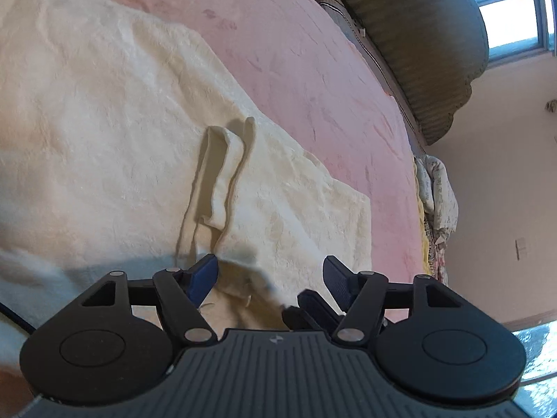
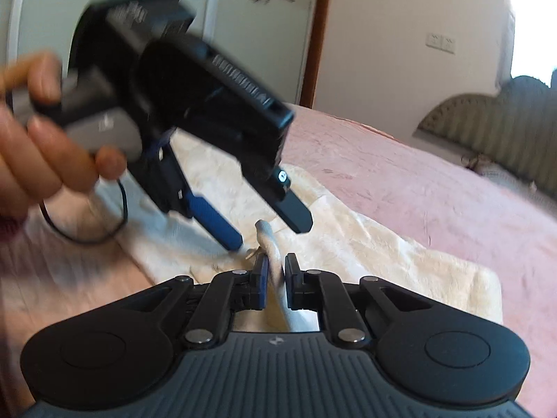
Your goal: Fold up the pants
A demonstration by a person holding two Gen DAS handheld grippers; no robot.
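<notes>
Cream pants (image 1: 104, 122) cover the pink bed (image 1: 313, 69) (window (image 1: 515, 17) beyond); left gripper (image 1: 269, 275) fingers spread, right gripper (image 2: 276, 271) pinching fabric.

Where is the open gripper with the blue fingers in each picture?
Left wrist view: the left gripper sits at the bottom middle, fingers spread above the cream pants.
Right wrist view: it hangs at upper left, blurred, held by a hand, pointing down at the pants.
Shared landmark: the pink bedspread under the pants, on the right in both views.
</notes>
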